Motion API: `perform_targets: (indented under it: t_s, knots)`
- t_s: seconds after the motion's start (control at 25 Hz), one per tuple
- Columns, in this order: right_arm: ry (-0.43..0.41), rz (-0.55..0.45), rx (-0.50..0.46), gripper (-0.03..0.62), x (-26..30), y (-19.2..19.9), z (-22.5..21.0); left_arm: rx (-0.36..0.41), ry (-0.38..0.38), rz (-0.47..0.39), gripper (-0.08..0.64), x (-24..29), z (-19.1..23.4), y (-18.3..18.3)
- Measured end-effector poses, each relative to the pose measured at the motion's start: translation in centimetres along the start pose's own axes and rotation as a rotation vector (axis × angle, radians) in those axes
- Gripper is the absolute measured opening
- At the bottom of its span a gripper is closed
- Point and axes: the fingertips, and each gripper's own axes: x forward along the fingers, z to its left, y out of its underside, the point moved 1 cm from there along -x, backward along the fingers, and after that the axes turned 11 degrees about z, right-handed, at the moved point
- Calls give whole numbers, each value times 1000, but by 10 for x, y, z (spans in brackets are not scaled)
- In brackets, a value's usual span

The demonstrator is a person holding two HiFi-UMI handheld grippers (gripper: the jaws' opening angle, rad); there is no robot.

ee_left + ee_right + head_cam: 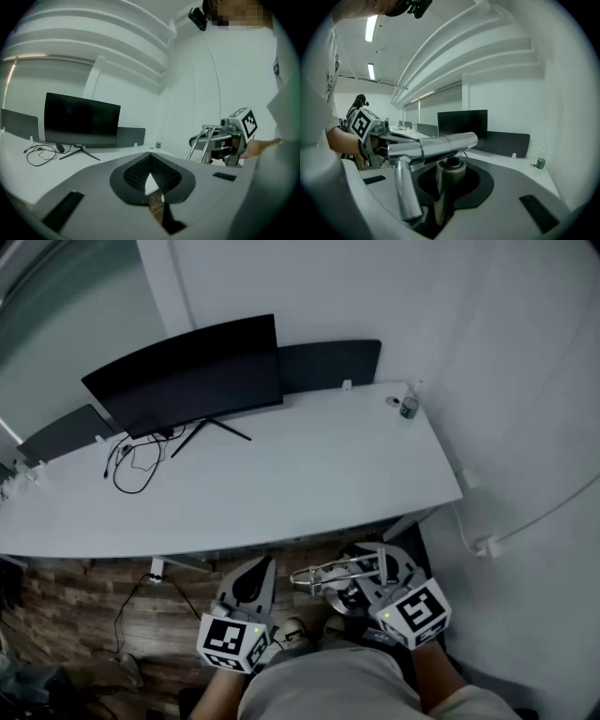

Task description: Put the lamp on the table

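Silver metal lamp (349, 574), shiny tubular arm roughly level over a short upright stem, lower centre-right of the head view, stem clamped in the right gripper (443, 187), long white table (309, 474) across mid-frame above it

One lamp (345, 574), one monitor (187, 371), one bottle (409, 407) (small, green-labelled).

- The lower end of the silver metal tube lamp (440, 143) is hidden between the dark pads of the right claw (452, 164).
- The long white counter (281, 484) is cut off by the head view's left edge.
- The print on the small green-labelled bottle (409, 408) is too small to be read.
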Motion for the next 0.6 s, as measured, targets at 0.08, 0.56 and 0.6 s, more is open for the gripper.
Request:
perform_targets:
  t_s: [0.08,0.56,0.6]
  knots:
    - [0,1,3,52,1,-1,0,1,3,-6,2,0,1,1]
    - [12,12,9,52,5,-5,2,-9,8,-4,2,-3,8,-2]
    - [12,13,11,52,6,-6,2,-10,9,-5,2,-3,8,-2]
